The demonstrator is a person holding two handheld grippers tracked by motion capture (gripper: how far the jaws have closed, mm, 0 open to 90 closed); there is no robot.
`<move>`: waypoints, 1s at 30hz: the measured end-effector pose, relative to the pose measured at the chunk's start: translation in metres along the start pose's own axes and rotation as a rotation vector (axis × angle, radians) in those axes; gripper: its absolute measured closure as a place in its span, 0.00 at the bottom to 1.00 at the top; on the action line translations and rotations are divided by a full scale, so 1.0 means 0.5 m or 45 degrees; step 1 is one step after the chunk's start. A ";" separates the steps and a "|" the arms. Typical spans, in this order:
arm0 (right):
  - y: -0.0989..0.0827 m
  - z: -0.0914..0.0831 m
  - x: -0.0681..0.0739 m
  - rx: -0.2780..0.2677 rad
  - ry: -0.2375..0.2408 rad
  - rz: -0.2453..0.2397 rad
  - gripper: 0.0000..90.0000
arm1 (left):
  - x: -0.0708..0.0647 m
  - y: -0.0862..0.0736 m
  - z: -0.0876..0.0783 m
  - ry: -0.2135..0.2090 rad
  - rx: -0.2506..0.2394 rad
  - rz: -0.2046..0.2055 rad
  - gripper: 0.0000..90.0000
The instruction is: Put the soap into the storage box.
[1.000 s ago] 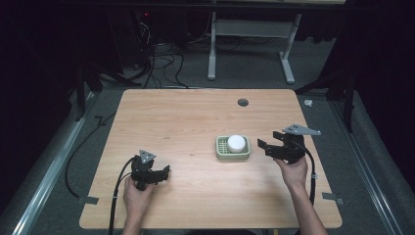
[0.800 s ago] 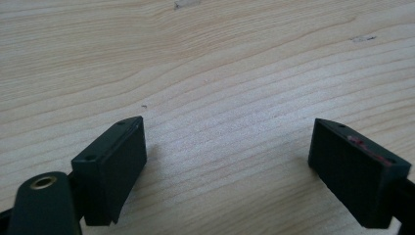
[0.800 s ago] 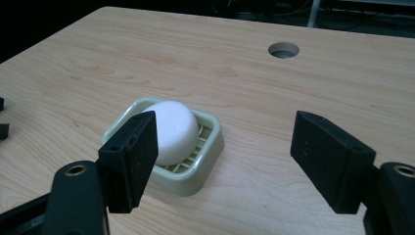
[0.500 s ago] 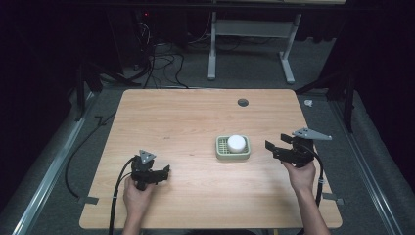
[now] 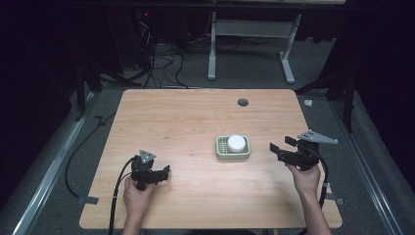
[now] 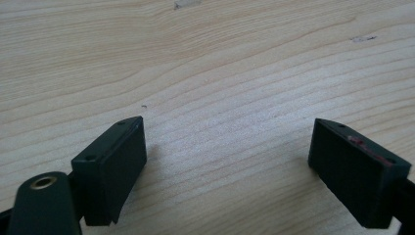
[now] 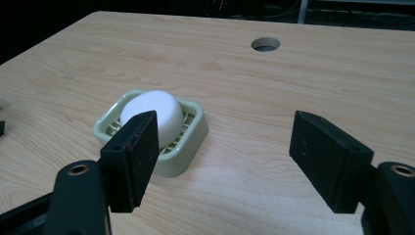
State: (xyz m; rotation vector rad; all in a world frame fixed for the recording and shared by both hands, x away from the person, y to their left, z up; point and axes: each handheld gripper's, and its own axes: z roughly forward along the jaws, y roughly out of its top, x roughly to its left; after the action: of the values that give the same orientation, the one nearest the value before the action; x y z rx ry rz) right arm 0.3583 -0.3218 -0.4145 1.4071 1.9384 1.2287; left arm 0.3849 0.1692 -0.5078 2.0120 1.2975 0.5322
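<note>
Soap (image 5: 236,143) sits in its dish (image 5: 220,154) mid-table, right gripper (image 5: 284,148) just right of the dish, jaws apart, empty, just been closing, probably backed off, while left gripper (image 5: 165,172), down-left of the dish, idles open and empty.

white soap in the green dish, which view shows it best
The right gripper view: the white soap sits close and large in the green dish, partly behind one jaw. The high view shows the soap whole but small. The left gripper view looks at bare table.
</note>
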 end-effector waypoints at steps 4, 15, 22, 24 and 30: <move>-0.005 -0.007 -0.004 -0.006 -0.005 0.013 0.31 | 0.000 0.000 0.000 0.000 0.000 0.000 0.16; -0.029 -0.016 -0.013 -0.007 -0.011 0.038 0.31 | 0.000 0.000 0.000 -0.002 0.000 0.000 0.16; -0.041 -0.018 -0.015 -0.006 -0.010 0.049 0.31 | 0.000 0.000 0.000 -0.001 0.000 0.000 0.16; -0.044 -0.018 -0.016 -0.004 -0.008 0.047 0.31 | 0.000 0.000 0.000 -0.002 0.000 0.000 0.16; -0.053 -0.016 -0.016 0.002 -0.008 0.056 0.31 | 0.000 0.000 0.000 -0.002 0.000 0.000 0.16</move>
State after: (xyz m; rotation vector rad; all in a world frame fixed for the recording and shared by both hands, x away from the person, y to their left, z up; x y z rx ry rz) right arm 0.3413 -0.3344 -0.4342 1.4599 1.9143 1.2412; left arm 0.3849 0.1693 -0.5078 2.0122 1.2968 0.5306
